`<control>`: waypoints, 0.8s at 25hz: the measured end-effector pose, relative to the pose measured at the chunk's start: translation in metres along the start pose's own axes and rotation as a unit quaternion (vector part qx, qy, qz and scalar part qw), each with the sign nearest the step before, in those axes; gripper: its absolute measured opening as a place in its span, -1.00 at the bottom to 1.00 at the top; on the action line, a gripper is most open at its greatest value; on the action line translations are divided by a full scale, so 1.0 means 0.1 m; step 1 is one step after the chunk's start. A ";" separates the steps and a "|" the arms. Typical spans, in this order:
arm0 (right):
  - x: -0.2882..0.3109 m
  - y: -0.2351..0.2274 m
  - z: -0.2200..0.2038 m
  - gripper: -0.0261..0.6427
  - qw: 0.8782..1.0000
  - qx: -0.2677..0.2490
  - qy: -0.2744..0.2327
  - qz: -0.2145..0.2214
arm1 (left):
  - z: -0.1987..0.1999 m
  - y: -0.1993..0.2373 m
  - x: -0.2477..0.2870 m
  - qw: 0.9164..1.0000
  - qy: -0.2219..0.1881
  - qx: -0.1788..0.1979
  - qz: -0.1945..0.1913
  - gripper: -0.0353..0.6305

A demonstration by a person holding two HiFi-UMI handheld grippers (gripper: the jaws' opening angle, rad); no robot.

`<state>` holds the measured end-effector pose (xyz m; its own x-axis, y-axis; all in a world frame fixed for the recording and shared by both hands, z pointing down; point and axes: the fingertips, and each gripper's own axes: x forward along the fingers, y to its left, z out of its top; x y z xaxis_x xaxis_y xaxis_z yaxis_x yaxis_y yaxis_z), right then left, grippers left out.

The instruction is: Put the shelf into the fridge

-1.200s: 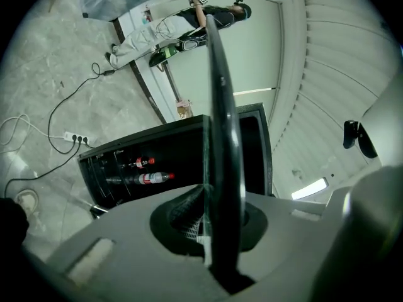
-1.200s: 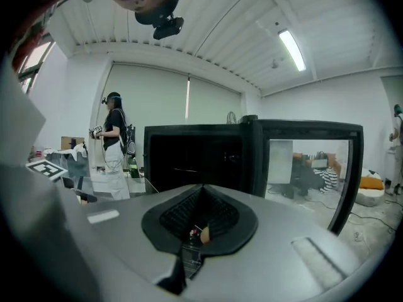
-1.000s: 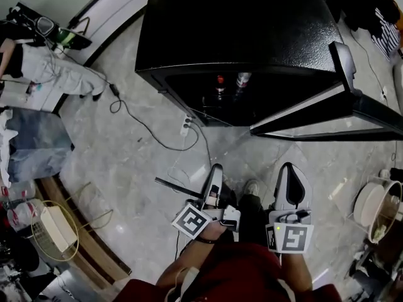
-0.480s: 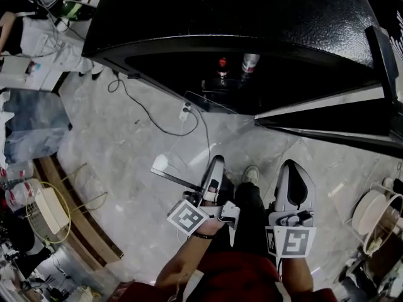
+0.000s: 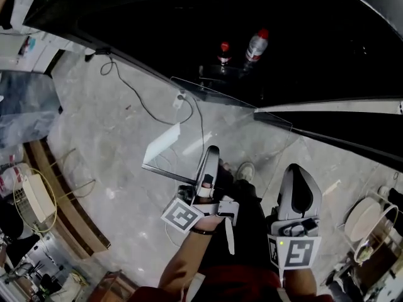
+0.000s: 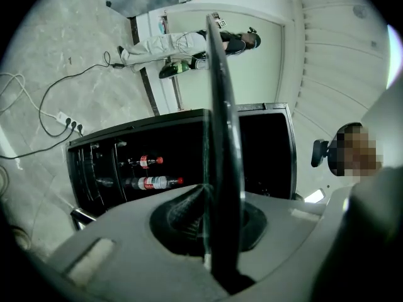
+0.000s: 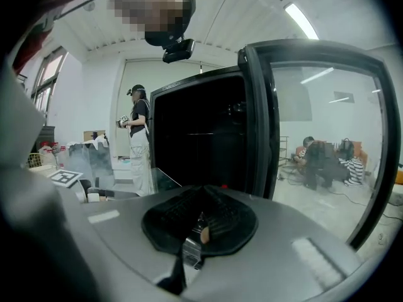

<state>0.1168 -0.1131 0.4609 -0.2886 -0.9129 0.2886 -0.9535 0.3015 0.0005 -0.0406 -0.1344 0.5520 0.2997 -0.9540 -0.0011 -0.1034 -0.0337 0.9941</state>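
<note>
Floor: glossy pale grey stone-look floor point(image 5: 119, 143). A white power strip point(image 5: 181, 99) and a thin dark cable point(image 5: 135, 96) lie on it.
Room: white walls, and a ribbed white ceiling with strip lights. One person point(image 7: 138, 137) stands beside the fridge, and other people point(image 7: 324, 159) sit on the floor well apart from it.
Fridge: a low black fridge point(image 5: 189, 17) with a dark inside. Its door point(image 7: 315, 131), glass in a black frame, stands open on the right.
Bottles: two bottles point(image 5: 256, 44) with red caps stand side by side inside the fridge.
Shelf: the shelf point(image 5: 214, 131) is a flat pane of clear glass with a dark strip along its near edge. It is in the air over the floor in front of the open fridge, with its far edge toward the opening.
Left gripper: the left gripper point(image 5: 211, 153) is clamped on the shelf's near edge, and the pane runs edge-on between its pads.
Right gripper: the right gripper point(image 5: 297, 170) has its jaws together with nothing showing between them. A corner of the shelf shows just to its left.
Hard to see: the glass is nearly invisible, traced only by its edges and one patch of glare. The fridge's top is cut off, and the clutter along the picture's sides is too small to name.
</note>
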 end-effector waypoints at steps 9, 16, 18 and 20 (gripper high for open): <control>-0.04 0.06 -0.12 -0.93 1.000 -0.005 -0.004 0.023 | -0.09 0.26 0.16 0.998 -0.037 -0.040 -0.018 -0.84; -0.12 0.08 -0.26 -0.93 1.000 -0.018 -0.005 0.022 | -0.10 0.35 0.27 0.997 -0.055 -0.040 -0.030 -0.84; -0.12 0.11 -0.28 -0.93 1.000 -0.022 -0.006 0.021 | -0.08 0.37 0.32 0.997 -0.057 -0.042 -0.032 -0.84; -0.11 0.11 -0.30 -0.93 1.000 -0.024 -0.007 0.017 | -0.08 0.38 0.40 0.997 -0.060 -0.044 -0.035 -0.84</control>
<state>0.1124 -0.0920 0.4865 -0.3213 -0.9057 0.2764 -0.9382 0.3442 0.0372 -0.0253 -0.1719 0.5908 0.1863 -0.9794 -0.0777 -0.0010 -0.0793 0.9969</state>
